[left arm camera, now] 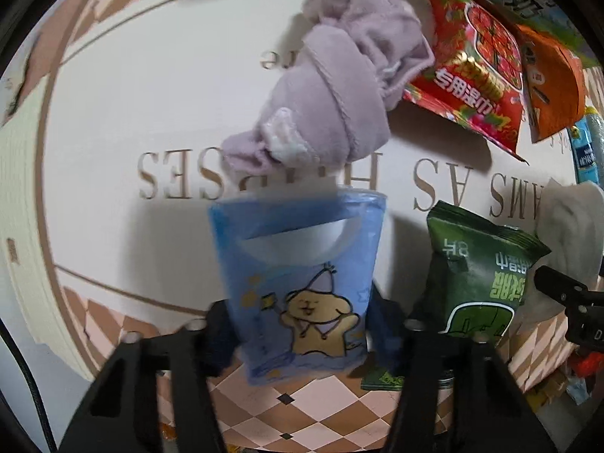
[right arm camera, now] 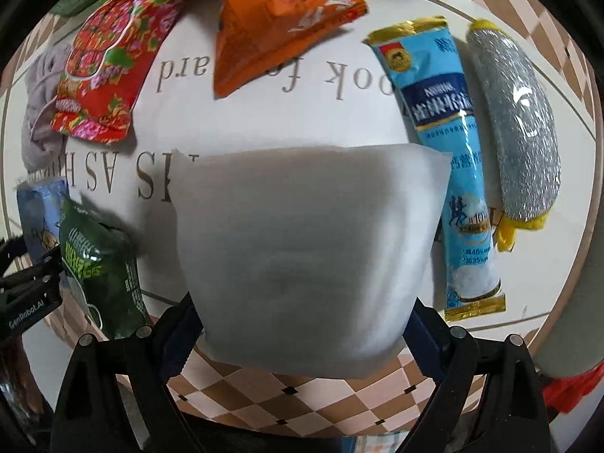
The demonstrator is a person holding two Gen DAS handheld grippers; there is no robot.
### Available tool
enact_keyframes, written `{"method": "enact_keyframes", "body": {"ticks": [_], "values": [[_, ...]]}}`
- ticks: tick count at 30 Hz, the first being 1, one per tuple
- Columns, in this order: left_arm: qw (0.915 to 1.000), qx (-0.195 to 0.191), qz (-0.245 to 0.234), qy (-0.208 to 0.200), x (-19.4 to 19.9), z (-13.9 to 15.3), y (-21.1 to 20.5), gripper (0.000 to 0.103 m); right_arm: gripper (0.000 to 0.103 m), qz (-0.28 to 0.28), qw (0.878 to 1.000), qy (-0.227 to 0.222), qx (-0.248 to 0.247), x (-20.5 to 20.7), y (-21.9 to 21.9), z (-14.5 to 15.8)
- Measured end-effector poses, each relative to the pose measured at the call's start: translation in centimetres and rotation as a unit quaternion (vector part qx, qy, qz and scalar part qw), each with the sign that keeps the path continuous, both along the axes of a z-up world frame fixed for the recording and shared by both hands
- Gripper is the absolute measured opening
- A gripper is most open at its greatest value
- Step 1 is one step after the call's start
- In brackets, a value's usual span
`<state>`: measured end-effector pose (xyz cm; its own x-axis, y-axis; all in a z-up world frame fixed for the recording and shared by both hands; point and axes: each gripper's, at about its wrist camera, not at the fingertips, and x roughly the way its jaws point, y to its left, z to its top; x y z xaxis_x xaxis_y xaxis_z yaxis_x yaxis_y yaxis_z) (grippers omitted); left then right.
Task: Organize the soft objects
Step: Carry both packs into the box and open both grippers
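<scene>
In the left wrist view my left gripper (left arm camera: 298, 324) is shut on a blue tissue pack with a cartoon star (left arm camera: 298, 275), held above the white mat (left arm camera: 132, 113). A crumpled lilac cloth (left arm camera: 332, 87) lies just beyond it. In the right wrist view my right gripper (right arm camera: 302, 324) is shut on a white foam pouch (right arm camera: 305, 249), lifted over the white mat (right arm camera: 271, 113). The pouch also shows at the right edge of the left wrist view (left arm camera: 570, 222). The blue pack (right arm camera: 39, 215) and lilac cloth (right arm camera: 39, 113) show at the left of the right wrist view.
On the mat lie a green snack bag (left arm camera: 479, 271) (right arm camera: 98, 264), a red floral wipes pack (left arm camera: 475, 64) (right arm camera: 109, 64), an orange packet (left arm camera: 551, 79) (right arm camera: 271, 19), a blue sachet (right arm camera: 453, 158) and a silver scrubber with yellow ends (right arm camera: 517, 128). Checkered tablecloth (right arm camera: 302, 396) surrounds the mat.
</scene>
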<state>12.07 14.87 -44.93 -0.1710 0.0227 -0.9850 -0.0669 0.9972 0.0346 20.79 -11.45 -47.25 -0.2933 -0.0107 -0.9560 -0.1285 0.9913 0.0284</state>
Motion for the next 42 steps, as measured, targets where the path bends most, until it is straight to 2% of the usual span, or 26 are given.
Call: {"method": "enact_keyframes", "body": {"ticks": [2, 5, 8, 10, 15, 19, 20, 21, 22, 23, 25, 29, 31, 33, 34, 37, 42], "values": [[1.0000, 0.000, 0.009, -0.003, -0.6, 0.1, 0.5, 0.044, 0.089, -0.009, 1.000, -0.006, -0.006, 0.7, 2.9, 0.2], [0.9998, 0.001, 0.022, -0.003, -1.4, 0.7, 0.8, 0.040, 0.082, -0.012, 1.000, -0.024, -0.006, -0.4, 3.1, 0.9], [0.9994, 0.001, 0.033, -0.009, -3.1, 2.6, 1.6, 0.039, 0.076, -0.021, 0.999, -0.032, 0.007, -1.0, 1.7, 2.5], [0.9990, -0.001, 0.040, -0.021, -3.8, 3.8, 1.3, 0.039, 0.076, -0.029, 0.999, -0.031, 0.024, -1.1, -1.7, 5.0], [0.9968, -0.008, 0.043, -0.067, -6.5, 10.1, 1.0, 0.039, 0.075, -0.015, 0.997, -0.059, 0.051, -2.2, -4.3, 9.7], [0.9937, -0.015, 0.034, -0.106, -5.7, 14.4, -0.9, 0.039, 0.074, 0.000, 0.993, -0.083, 0.085, -3.0, -6.4, 14.8], [0.9928, -0.018, 0.028, -0.114, -2.7, 14.9, -3.1, 0.039, 0.074, 0.007, 0.991, -0.094, 0.097, -3.1, -7.1, 17.2], [0.9919, -0.021, 0.021, -0.123, -2.4, 16.1, -3.7, 0.040, 0.074, 0.012, 0.989, -0.104, 0.106, -3.0, -7.8, 18.9], [0.9914, -0.024, 0.015, -0.128, 1.7, 17.8, -4.0, 0.040, 0.074, 0.017, 0.987, -0.113, 0.115, -2.8, -8.3, 20.7], [0.9900, -0.029, 0.005, -0.138, 2.4, 19.1, -4.6, 0.040, 0.074, 0.021, 0.984, -0.124, 0.123, -2.3, -8.2, 22.1], [0.9883, -0.039, -0.009, -0.147, 7.0, 21.0, -6.1, 0.040, 0.074, 0.028, 0.980, -0.146, 0.134, -1.4, -8.3, 24.9], [0.9857, -0.045, -0.038, -0.158, 14.8, 22.5, -7.1, 0.040, 0.074, 0.025, 0.969, -0.192, 0.150, 2.0, -7.9, 30.8], [0.9851, -0.046, -0.050, -0.158, 18.5, 22.6, -7.1, 0.040, 0.074, 0.020, 0.968, -0.203, 0.149, 4.4, -7.4, 31.7], [0.9854, -0.056, -0.060, -0.149, 22.3, 22.0, -7.0, 0.040, 0.074, 0.009, 0.967, -0.214, 0.136, 7.4, -7.0, 32.0], [0.9853, -0.062, -0.066, -0.145, 24.3, 21.5, -6.8, 0.040, 0.074, 0.004, 0.968, -0.215, 0.131, 8.7, -5.4, 30.9], [0.9841, -0.067, -0.094, -0.135, 29.5, 19.7, -6.9, 0.040, 0.074, -0.015, 0.970, -0.213, 0.120, 12.9, -5.5, 29.9], [0.9823, -0.084, -0.130, -0.105, 36.2, 15.2, -7.5, 0.040, 0.074, -0.040, 0.974, -0.201, 0.096, 20.1, -3.6, 24.7]]}}
